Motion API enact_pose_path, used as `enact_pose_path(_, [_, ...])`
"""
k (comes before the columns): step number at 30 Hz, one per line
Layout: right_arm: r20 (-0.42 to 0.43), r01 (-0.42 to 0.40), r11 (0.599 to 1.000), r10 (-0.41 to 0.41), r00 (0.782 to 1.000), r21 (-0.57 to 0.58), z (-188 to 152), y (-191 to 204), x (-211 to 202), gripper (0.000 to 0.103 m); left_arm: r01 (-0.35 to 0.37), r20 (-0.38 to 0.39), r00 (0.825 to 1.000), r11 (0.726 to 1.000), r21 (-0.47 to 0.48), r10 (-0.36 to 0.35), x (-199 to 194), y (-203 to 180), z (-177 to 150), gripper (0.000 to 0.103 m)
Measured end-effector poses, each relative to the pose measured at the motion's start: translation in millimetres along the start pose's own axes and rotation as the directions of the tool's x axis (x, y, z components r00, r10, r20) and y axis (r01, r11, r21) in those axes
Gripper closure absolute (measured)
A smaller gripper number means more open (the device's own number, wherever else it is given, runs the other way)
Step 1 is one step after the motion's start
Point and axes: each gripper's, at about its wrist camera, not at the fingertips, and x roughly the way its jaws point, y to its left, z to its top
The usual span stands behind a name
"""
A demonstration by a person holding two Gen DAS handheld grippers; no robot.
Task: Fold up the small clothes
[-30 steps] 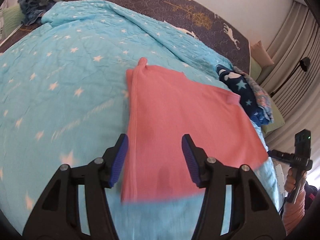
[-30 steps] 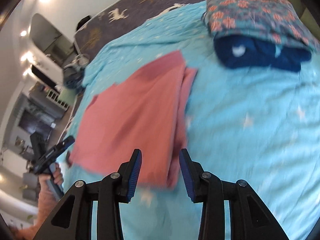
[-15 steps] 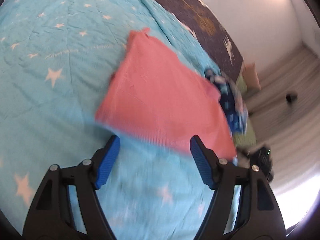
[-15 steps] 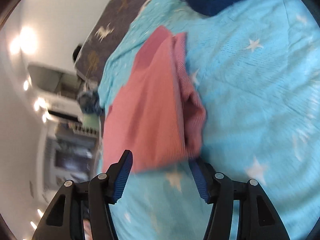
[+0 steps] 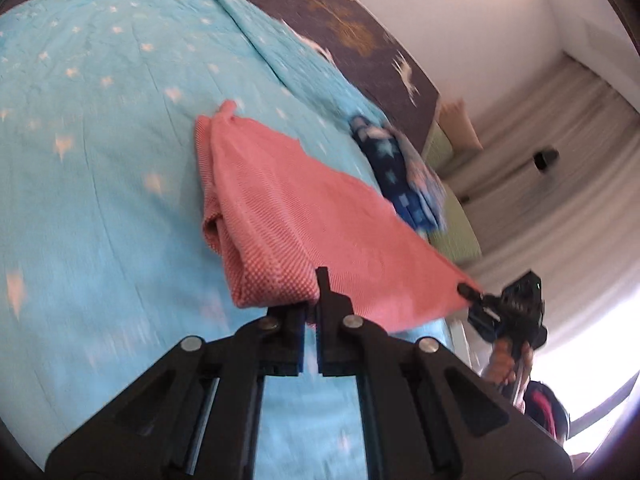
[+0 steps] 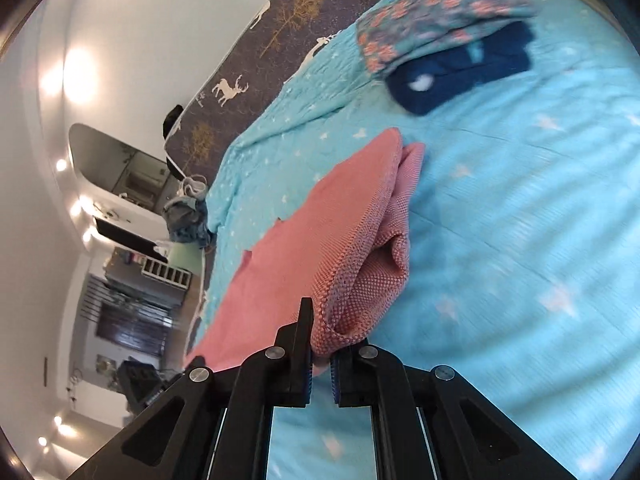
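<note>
At the near edge of the bed, the left gripper (image 5: 311, 312) is clamping one near corner of the pink garment (image 5: 288, 220), its jaws closed tight on the knit cloth. The right gripper (image 6: 320, 344) is doing the same at the other near corner, jaws pressed together on a bunched fold of the same pink garment (image 6: 320, 248). Between the two grips the near hem is hanging stretched and lifted off the blanket (image 5: 80, 160) (turquoise, scattered with pale stars), while the far end of the garment is lying on the blanket toward the middle of the bed, doubled over along one side so that a loose tuck is showing. From the left wrist view the right gripper (image 5: 472, 294) is appearing at the garment's far corner, with a hand (image 5: 508, 364) wrapping its handle below. Farther on, toward the far right corner of the bed, a small stack of clothes (image 6: 448, 36) is sitting well apart from the pink garment: a dark blue piece underneath and a flowered one on top. Along the far edge, a dark cover with deer and trees (image 6: 280, 28) is running under the blanket. At the far left corner, a crumpled pile of grey-blue clothes (image 6: 186, 216) is lying.
</note>
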Motion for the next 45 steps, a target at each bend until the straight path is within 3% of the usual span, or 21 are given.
enact_pose_path(5, [-0.023, 0.042, 0.999, -0.042, 0.999, 0.029, -61.1, -33.2, -44.6, 0.097, -0.018, -0.106, 0.994, 1.000, 0.003, 0.019, -7.0, -4.7, -67.3, 0.099])
enact_pose_path(11, [-0.069, 0.089, 0.990, -0.081, 0.994, 0.109, -125.4, -73.6, -75.6, 0.098, -0.063, -0.147, 0.987, 0.998, 0.026, 0.066, -18.0, -11.9, -104.6, 0.098])
enact_pose_path(16, [-0.089, 0.254, 0.967, -0.252, 0.964, 0.006, -137.2, -75.7, -87.5, 0.095, -0.237, -0.132, 0.959, 0.965, 0.115, 0.251, -17.2, -22.0, -105.0, 0.087])
enact_pose_path(18, [-0.064, 0.291, 0.957, -0.291, 0.955, -0.009, -135.1, -75.7, -96.9, 0.092, -0.285, -0.089, 0.950, 0.947, 0.147, 0.300, -22.5, -29.2, -100.1, 0.068])
enact_pose_path(21, [0.005, 0.348, 0.936, -0.349, 0.937, -0.046, -125.5, -71.1, -109.6, 0.088, -0.378, 0.036, 0.925, 0.908, 0.180, 0.378, -40.3, -40.5, -85.8, 0.049])
enact_pose_path(23, [0.057, 0.384, 0.920, -0.381, 0.923, -0.078, -116.8, -66.2, -117.0, 0.085, -0.393, 0.081, 0.920, 0.901, 0.183, 0.385, -47.6, -44.6, -74.3, 0.048])
enact_pose_path(27, [0.101, 0.351, 0.927, -0.340, 0.935, -0.132, -99.3, -50.5, -112.7, 0.081, -0.457, 0.152, 0.888, 0.864, 0.210, 0.433, -37.7, -51.1, -44.3, 0.048])
enact_pose_path(32, [0.119, 0.375, 0.901, -0.357, 0.927, -0.220, -75.5, -35.4, -87.5, 0.072, -0.420, 0.107, 0.908, 0.873, 0.249, 0.406, 6.0, -48.3, -5.3, 0.048])
enact_pose_path(43, [0.138, 0.358, 0.913, -0.336, 0.932, -0.196, -16.3, -45.5, -50.3, 0.060, -0.424, 0.018, 0.901, 0.874, 0.238, 0.433, 90.8, -24.5, 53.5, 0.048])
enact_pose_path(45, [0.127, 0.360, 0.907, -0.339, 0.932, -0.219, -4.2, -46.5, -39.4, 0.052, -0.420, 0.010, 0.903, 0.879, 0.227, 0.429, 97.2, -18.3, 59.6, 0.048])
